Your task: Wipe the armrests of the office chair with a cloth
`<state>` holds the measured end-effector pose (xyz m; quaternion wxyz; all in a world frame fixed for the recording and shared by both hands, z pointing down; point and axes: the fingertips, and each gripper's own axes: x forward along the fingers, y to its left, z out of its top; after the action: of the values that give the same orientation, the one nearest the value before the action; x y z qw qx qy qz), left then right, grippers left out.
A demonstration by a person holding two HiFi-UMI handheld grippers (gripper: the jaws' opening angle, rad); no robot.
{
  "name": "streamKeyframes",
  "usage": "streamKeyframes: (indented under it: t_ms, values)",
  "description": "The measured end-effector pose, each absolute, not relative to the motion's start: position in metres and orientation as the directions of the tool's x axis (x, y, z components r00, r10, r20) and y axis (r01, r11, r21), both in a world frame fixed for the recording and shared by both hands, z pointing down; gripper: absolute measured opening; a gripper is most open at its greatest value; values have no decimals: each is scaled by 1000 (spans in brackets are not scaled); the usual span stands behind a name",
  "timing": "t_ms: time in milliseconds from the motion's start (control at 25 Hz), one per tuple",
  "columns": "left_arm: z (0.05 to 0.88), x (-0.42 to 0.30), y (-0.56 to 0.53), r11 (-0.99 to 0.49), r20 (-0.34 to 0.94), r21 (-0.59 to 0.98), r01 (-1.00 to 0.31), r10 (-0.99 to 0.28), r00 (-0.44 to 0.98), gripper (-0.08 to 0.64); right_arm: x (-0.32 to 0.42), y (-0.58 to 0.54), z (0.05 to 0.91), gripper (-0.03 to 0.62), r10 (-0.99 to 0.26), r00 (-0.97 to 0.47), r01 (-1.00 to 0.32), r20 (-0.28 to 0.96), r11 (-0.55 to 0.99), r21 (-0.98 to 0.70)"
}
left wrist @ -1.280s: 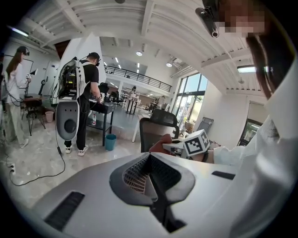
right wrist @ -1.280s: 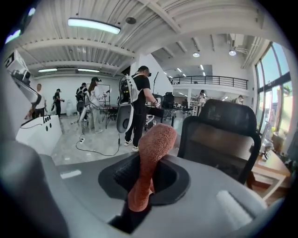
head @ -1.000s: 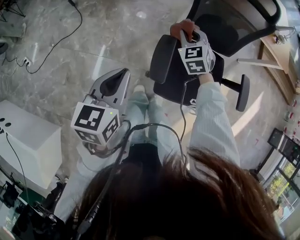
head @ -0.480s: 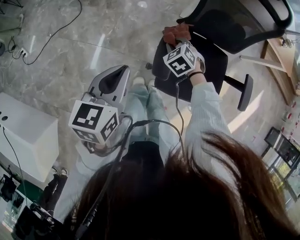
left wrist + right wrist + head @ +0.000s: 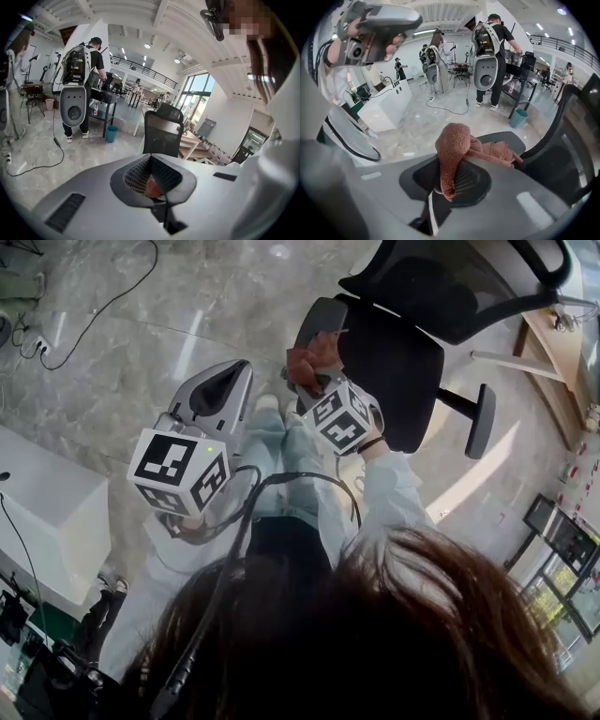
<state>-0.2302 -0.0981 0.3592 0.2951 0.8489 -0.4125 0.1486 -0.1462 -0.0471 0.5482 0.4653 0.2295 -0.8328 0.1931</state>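
Right gripper [image 5: 317, 382], jaws clamped on the cloth [image 5: 307, 360], sits at the near end of the armrest [image 5: 325, 313], whose length runs straight ahead

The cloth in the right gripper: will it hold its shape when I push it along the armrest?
Probably not. The cloth folds limply in the right gripper, so it's floppy and may bunch. Its fuzzy pile looks likely to grip the armrest rather than slip.

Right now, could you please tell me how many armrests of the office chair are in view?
2. The near armrest sits by the cloth in the right tool; the far armrest is across the seat.
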Motion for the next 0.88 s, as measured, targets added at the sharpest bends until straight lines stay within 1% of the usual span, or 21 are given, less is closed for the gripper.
streamKeyframes:
  t_ms: [320, 400, 480, 560, 640, 720, 880]
  values:
    - [356, -220, -103, -492, 497, 374, -786, -610, 617, 3, -156, -4, 536, 48, -84, -546, -517, 833, 817, -257]
    - [357, -219, -103, -490, 498, 374, -788, -610, 616, 3, -154, -6, 531, 48, -85, -594, -534, 800, 785, -313]
    - [358, -220, -103, -487, 496, 374, -789, -614, 614, 2, -146, -21, 518, 48, -142, -665, -587, 733, 706, -396]
    - [357, -221, -104, -483, 495, 375, -791, -618, 611, 3, -128, -51, 496, 48, -248, -721, -640, 647, 596, -485]
    - [357, -222, -104, -478, 496, 376, -794, -620, 608, 3, -103, -90, 472, 48, -362, -724, -677, 587, 535, -505]
    - [357, -223, -103, -473, 499, 375, -797, -622, 604, 3, -79, -130, 455, 48, -451, -689, -717, 567, 539, -443]
    - [361, -227, -101, -458, 511, 373, -807, -625, 591, 3, -44, -212, 447, 49, -581, -541, -816, 607, 538, -212]
